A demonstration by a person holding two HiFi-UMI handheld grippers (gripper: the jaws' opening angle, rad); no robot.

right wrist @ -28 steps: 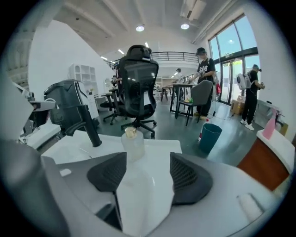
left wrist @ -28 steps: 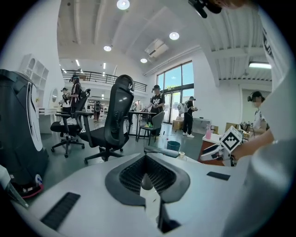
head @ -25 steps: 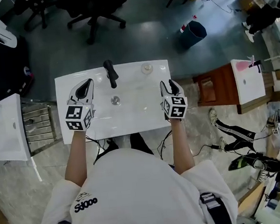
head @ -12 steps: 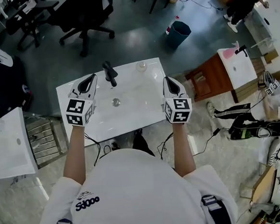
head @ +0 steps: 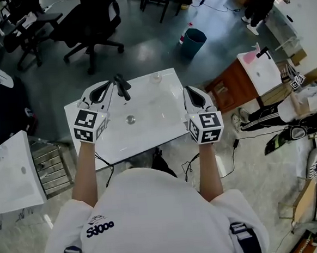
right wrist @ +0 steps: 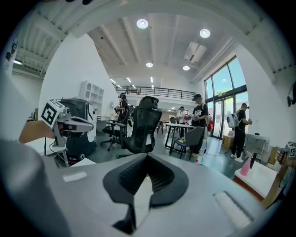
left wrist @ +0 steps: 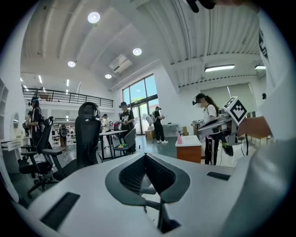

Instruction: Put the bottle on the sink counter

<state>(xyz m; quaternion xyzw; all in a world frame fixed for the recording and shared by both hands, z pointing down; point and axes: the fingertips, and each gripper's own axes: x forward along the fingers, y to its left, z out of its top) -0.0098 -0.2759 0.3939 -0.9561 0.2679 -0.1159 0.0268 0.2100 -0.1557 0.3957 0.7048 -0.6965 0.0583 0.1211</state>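
A white sink counter lies below me, with a black faucet at its far edge and a drain in the basin. A small clear round thing, perhaps the bottle seen from above, stands at the far rim, right of the faucet. My left gripper is over the sink's left side, its tips close beside the faucet. My right gripper hovers at the right edge. Both are shut and hold nothing. The left gripper and right gripper point level across the room.
Black office chairs and a teal bin stand beyond the sink. A second sink on a wooden cabinet with a pink spray bottle is at the right. Another white sink is at the left. Several people stand in the room.
The right gripper's jaws have come together. The left gripper now sits nearer the faucet. My head view has shifted, so the sink counter appears turned and slightly higher.
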